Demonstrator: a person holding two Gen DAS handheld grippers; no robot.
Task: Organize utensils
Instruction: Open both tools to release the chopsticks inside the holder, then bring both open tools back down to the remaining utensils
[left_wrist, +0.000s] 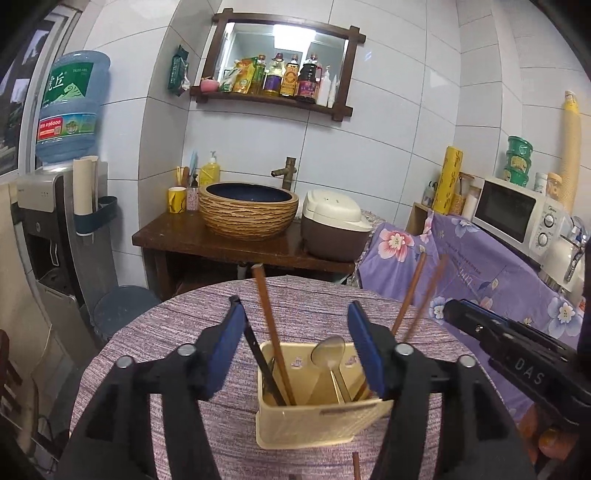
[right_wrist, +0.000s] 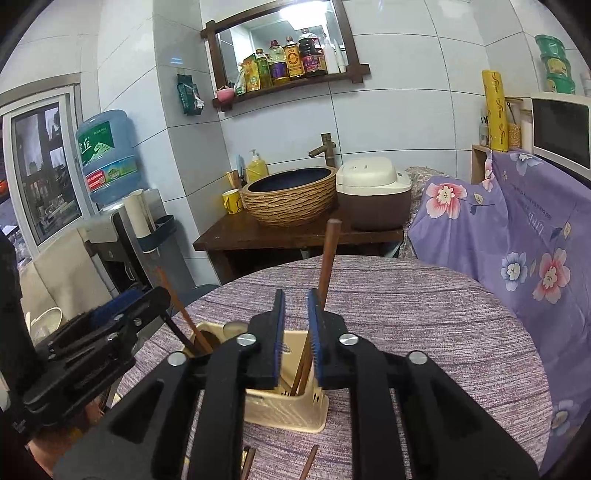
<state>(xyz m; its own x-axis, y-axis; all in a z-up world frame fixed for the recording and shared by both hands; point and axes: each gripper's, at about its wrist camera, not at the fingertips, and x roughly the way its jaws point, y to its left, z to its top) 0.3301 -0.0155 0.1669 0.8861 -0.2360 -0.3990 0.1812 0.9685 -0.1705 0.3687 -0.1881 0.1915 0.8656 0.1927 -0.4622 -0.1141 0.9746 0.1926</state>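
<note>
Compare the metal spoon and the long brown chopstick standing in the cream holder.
The spoon is shiny grey metal with a round bowl on top; the chopstick is a plain brown stick. The spoon barely clears the rim, while the chopstick rises far above it. Both lean inside the same holder.

We see white tiled walls (left_wrist: 388, 110), a wood-framed mirror shelf (left_wrist: 280, 62) with bottles, a dark wooden washstand (left_wrist: 221, 243) bearing a woven basin (left_wrist: 248, 210), and a window (right_wrist: 40, 173) at left.
</note>
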